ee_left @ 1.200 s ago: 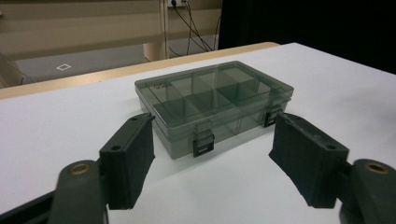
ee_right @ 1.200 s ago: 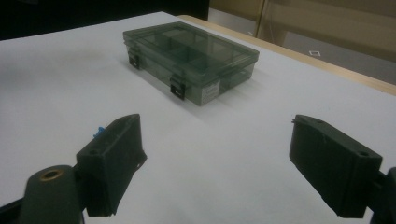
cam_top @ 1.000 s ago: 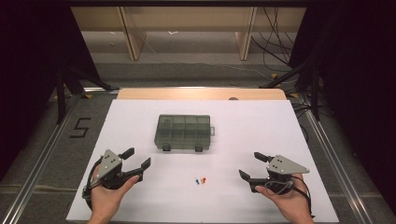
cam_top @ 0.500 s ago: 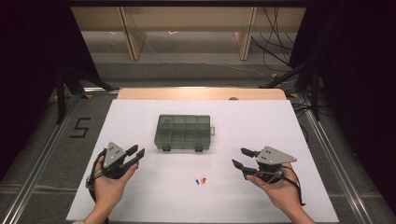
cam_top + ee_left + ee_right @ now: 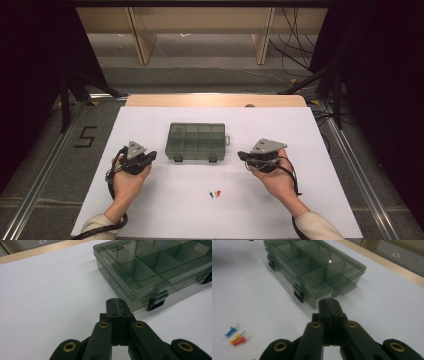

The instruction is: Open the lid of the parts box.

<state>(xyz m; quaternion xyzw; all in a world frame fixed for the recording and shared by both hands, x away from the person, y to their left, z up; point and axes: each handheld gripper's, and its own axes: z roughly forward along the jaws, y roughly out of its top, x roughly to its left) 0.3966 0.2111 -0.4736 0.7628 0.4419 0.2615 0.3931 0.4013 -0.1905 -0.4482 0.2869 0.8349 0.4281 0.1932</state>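
A smoky transparent compartment box (image 5: 196,141) lies closed on the white table top (image 5: 150,200), with two black latches on its near side. My left gripper (image 5: 148,157) sits shut just off the box's near left corner (image 5: 130,296), its jaws (image 5: 117,302) pressed together on nothing. My right gripper (image 5: 244,156) is shut too, close to the box's right end (image 5: 317,277), jaws (image 5: 329,303) empty. Three push pins, blue (image 5: 231,330), yellow (image 5: 236,337) and red (image 5: 241,340), lie loose on the white sheet in front of the box (image 5: 215,193).
A wooden strip (image 5: 215,100) edges the table's far side. Metal rails (image 5: 45,165) run along both sides, with a "5" mark (image 5: 86,136) on the floor at left. Cables (image 5: 300,55) and shelf legs stand beyond the table.
Both grippers have gone from open to shut. Both hands moved forward and inward, ending beside the box's near corners.
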